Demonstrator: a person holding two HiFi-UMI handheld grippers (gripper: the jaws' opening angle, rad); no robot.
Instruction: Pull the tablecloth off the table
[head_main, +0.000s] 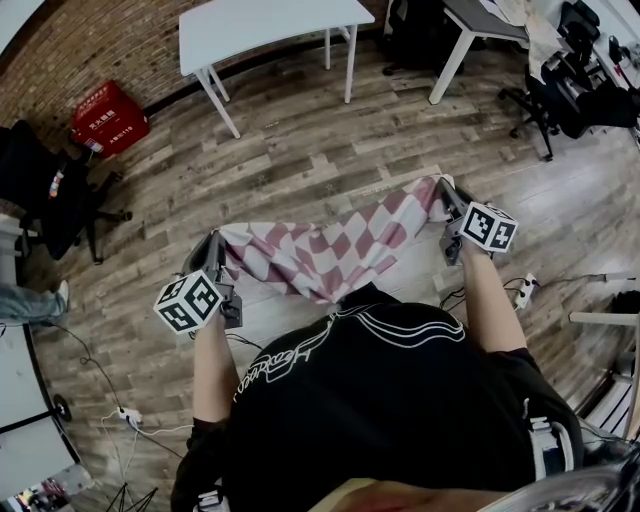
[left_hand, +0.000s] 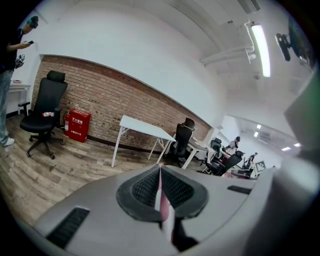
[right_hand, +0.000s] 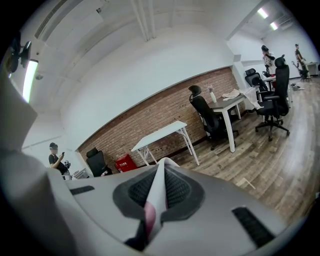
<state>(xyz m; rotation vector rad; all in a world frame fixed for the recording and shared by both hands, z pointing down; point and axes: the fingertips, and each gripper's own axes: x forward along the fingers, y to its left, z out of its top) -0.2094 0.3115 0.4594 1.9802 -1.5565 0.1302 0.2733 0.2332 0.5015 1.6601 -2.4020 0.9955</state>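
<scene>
A red-and-white checked tablecloth (head_main: 325, 250) hangs stretched between my two grippers, sagging in the middle in front of my chest, above the wooden floor. My left gripper (head_main: 214, 250) is shut on the cloth's left corner, and a thin edge of cloth (left_hand: 161, 195) shows pinched between its dark pads (left_hand: 145, 190). My right gripper (head_main: 443, 196) is shut on the right corner, where a white and pink fold (right_hand: 156, 195) sticks out between its pads (right_hand: 177, 190). The white table (head_main: 270, 25) stands bare farther off.
A red box (head_main: 108, 118) sits by the brick wall. A black office chair (head_main: 45, 190) is at the left, more chairs (head_main: 560, 85) and a desk at the upper right. Cables and a power strip (head_main: 525, 290) lie on the floor near my feet. A person (left_hand: 10, 80) stands far left.
</scene>
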